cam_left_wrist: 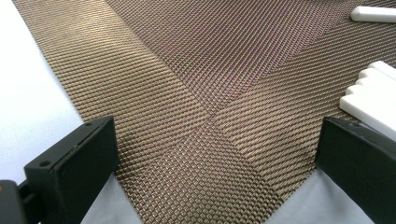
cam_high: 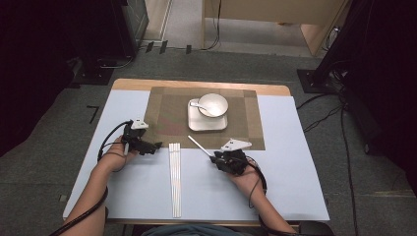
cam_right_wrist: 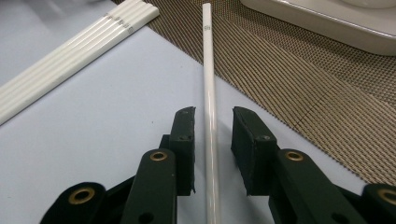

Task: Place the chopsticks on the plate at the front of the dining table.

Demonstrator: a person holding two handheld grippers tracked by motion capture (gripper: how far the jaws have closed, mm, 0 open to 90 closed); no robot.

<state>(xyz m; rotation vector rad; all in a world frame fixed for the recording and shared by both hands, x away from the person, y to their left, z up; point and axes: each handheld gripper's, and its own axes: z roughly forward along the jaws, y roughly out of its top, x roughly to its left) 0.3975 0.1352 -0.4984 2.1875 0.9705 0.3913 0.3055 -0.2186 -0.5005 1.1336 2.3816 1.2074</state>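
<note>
**Right gripper straddling 1 stray chopstick**

The right gripper [cam_right_wrist: 212, 140] is sitting with its jaws slightly apart around a single white chopstick [cam_right_wrist: 208, 84], not yet pinching it, probably lining up a grip. The left gripper [cam_high: 147, 146] is hovering wide open and empty over the woven placemat [cam_left_wrist: 196, 84]. The remaining chopsticks [cam_high: 175, 179] are lying bundled near the middle of the pale blue table [cam_high: 295, 187]; grey carpet is surrounding it.

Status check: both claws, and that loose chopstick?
Left claw open over placemat corner, empty. Right claw open, straddling single chopstick, not clamped. Path clear.
</note>
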